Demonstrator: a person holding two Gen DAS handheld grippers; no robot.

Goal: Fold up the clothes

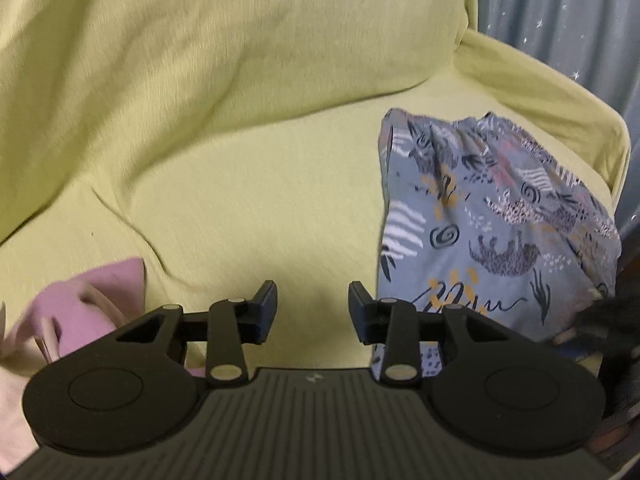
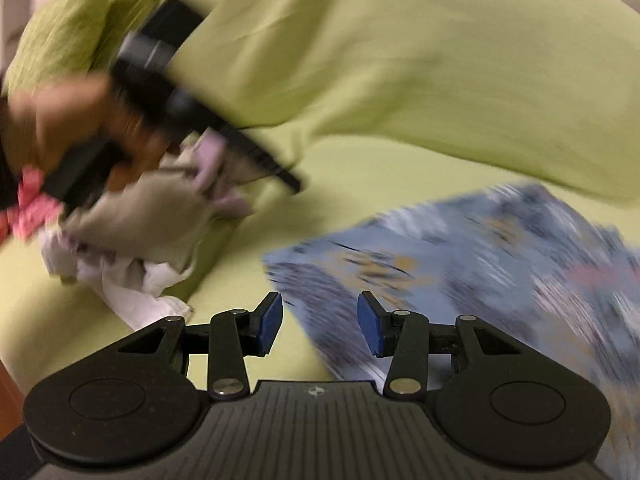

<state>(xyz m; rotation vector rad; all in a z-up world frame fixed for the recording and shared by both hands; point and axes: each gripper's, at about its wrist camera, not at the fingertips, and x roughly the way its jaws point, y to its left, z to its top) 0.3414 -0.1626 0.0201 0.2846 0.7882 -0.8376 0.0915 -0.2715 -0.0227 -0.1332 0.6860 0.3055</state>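
Note:
A folded grey-blue patterned garment [image 1: 492, 224] lies on the right side of a yellow-green covered sofa seat [image 1: 256, 184]. My left gripper [image 1: 312, 308] hovers open over the bare seat just left of that garment, nothing between its fingers. A pink garment [image 1: 92, 304] lies crumpled at the lower left. In the right wrist view, my right gripper [image 2: 320, 324] is open above the near corner of the patterned garment [image 2: 460, 280], which is blurred. The other gripper [image 2: 180, 104], held by a hand [image 2: 60, 120], is over a heap of beige, white and lilac clothes [image 2: 140, 236].
The sofa back [image 1: 200, 40] rises behind the seat and an armrest [image 1: 560, 92] borders the right side. A pale blue curtain [image 1: 560, 12] hangs beyond it. A dark blurred object [image 1: 604, 320] touches the patterned garment's lower right corner.

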